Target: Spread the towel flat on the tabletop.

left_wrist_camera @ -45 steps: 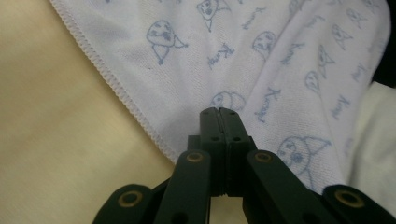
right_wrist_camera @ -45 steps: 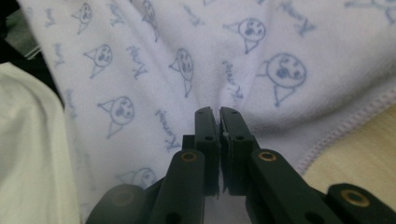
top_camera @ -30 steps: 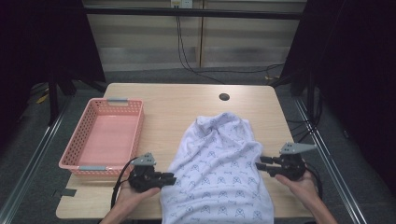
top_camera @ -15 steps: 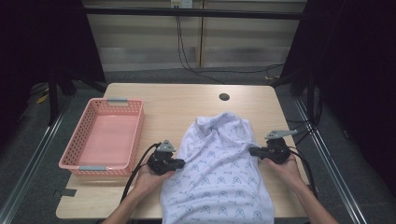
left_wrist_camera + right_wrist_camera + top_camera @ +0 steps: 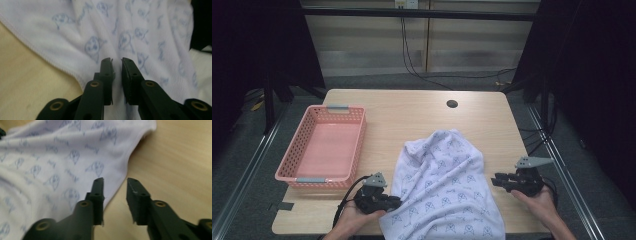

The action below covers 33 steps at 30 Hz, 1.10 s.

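Garment: a white knit cloth printed with small blue figures (image 5: 443,192) lies crumpled on the pale wooden tabletop (image 5: 412,112), right of the middle, and spills over the near edge.
Basket: a pink plastic lattice basket (image 5: 323,149) sits along the left edge of the tabletop, well apart from the cloth.
Left gripper: the black two-jaw left gripper (image 5: 398,202) lies low near the near edge, its tips at the cloth's left hem. In the left gripper view (image 5: 116,62) the jaws stand with a narrow gap between them and white fabric beneath and ahead of it; they have just been opening a little. Whether the pads pinch a fold there, I cannot tell.
Left hand: the hand (image 5: 354,220) comes in over the near edge and grips the tool's body.
Right gripper: the black two-jaw right gripper (image 5: 496,181) sits by the right edge of the tabletop, just beside the cloth's right hem. In the right gripper view (image 5: 115,183) the jaws are spread, having just been opening, with hem and bare wood showing between them and nothing pinched.
Right hand: the hand (image 5: 539,200) holds that tool from the near right corner.
Hole: a small dark round hole (image 5: 452,104) marks the tabletop near the far edge.
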Each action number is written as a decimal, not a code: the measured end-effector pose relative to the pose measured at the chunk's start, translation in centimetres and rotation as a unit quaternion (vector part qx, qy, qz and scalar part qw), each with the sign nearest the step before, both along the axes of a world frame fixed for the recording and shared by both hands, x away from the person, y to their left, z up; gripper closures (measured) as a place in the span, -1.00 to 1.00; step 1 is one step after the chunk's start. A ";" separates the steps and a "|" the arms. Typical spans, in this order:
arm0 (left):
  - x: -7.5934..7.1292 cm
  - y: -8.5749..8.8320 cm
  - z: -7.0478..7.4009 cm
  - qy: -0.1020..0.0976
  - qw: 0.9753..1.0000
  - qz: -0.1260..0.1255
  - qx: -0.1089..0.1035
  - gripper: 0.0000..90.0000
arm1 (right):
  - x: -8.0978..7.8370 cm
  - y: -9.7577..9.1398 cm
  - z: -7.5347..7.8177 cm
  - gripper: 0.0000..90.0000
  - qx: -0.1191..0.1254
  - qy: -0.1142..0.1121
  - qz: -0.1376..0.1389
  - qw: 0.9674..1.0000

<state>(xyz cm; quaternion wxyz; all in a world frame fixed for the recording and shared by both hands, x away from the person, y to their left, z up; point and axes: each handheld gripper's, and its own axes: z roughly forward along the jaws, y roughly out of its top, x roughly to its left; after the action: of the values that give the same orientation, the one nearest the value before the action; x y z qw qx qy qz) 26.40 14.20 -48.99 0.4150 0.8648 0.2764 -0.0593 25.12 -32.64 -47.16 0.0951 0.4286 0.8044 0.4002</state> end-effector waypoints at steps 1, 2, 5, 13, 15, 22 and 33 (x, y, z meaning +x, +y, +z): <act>0.4 -0.2 0.1 -0.005 1.000 0.004 0.002 0.71 | 1.0 0.4 0.1 0.37 0.001 -0.006 0.002 1.000; 1.0 -0.4 0.2 -0.010 1.000 0.009 -0.001 0.69 | 1.6 0.7 0.2 0.32 -0.002 -0.008 0.001 1.000; 3.2 -1.1 0.0 -0.014 0.999 0.040 -0.006 0.66 | 4.3 1.8 0.3 0.23 0.000 -0.026 -0.007 1.000; 6.8 -2.7 -1.1 -0.031 0.997 0.066 0.016 0.57 | 9.7 3.0 -1.3 0.08 -0.027 -0.029 -0.042 0.998; 6.8 -2.7 -1.3 -0.034 0.997 0.061 0.018 0.59 | 9.9 3.4 -2.4 0.08 -0.053 -0.015 -0.042 0.998; 6.1 -1.9 -1.4 -0.032 0.998 0.058 0.016 0.70 | 8.6 3.9 -2.5 0.93 -0.039 0.001 -0.010 0.999; 1.6 0.2 -0.8 -0.023 0.998 0.040 0.040 0.70 | -1.7 -0.3 0.9 0.96 -0.029 -0.012 0.000 1.000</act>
<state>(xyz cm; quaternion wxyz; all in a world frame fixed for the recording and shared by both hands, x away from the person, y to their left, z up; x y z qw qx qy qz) 28.04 14.36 -49.75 0.3887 0.8698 0.3036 -0.0118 23.39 -32.90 -46.27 0.1175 0.4211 0.8144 0.3817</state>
